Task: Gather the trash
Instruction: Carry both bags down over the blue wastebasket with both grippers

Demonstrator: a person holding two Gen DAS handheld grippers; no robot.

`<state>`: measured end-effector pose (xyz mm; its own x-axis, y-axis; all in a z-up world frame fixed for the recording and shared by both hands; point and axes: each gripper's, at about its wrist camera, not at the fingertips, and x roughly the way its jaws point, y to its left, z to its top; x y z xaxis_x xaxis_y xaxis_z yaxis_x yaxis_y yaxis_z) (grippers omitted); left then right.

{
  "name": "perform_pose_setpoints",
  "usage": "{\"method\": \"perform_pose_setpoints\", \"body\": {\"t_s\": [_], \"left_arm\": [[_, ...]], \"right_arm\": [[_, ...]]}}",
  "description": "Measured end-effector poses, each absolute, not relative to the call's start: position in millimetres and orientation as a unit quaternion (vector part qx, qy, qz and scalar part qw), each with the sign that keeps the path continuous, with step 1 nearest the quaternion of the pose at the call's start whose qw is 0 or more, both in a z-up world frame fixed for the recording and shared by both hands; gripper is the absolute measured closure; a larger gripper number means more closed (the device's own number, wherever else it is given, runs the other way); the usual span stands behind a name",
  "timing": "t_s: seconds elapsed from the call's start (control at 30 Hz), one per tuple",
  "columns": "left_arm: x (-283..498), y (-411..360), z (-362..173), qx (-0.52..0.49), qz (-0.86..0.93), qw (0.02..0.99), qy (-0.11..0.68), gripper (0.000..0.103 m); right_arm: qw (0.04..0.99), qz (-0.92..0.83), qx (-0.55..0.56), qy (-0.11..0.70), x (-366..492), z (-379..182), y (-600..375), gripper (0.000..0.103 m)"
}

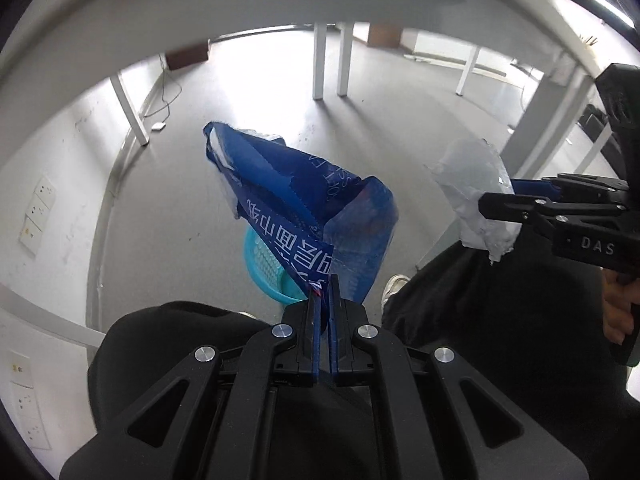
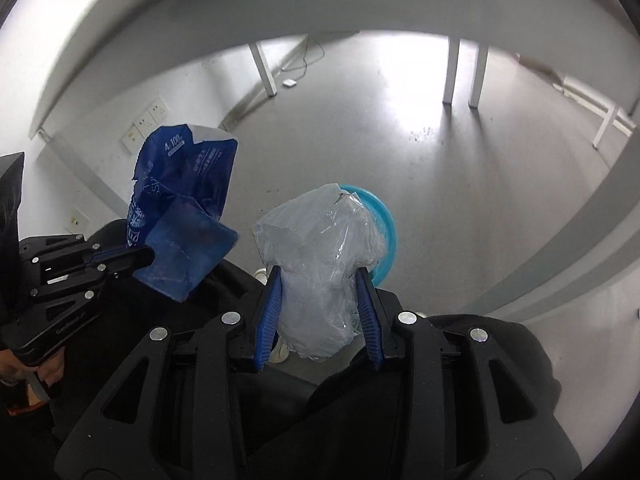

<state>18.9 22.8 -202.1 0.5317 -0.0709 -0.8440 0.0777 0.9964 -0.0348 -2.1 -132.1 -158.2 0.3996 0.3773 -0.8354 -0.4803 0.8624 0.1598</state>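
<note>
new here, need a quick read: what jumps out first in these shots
The blue wrapper stands out, pinched in the left gripper above the floor. Beside it the right gripper holds a wad of clear plastic between its blue fingers. Below both, a turquoise basket sits on the grey floor.

Blue wrapper (image 1: pixel 296 200) with white lettering; pale grey wrap (image 2: pixel 320 264); turquoise basket (image 2: pixel 384 232).
</note>
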Motion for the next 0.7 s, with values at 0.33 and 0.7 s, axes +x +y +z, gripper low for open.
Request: {"method": "perform_pose_setpoints", "body": {"t_s": [0.33, 0.7], "left_arm": [[83, 44, -247, -0.037, -0.038, 0.834, 0.549, 0.101], [128, 58, -289, -0.097, -0.029, 0.806, 0.583, 0.101]], "right_arm": [[0.806, 0.246, -0.046, 0.536, 35, -202, -111, 0.068], [0.776, 0.224, -0.033, 0.589, 98, -258, -93, 0.068]]}}
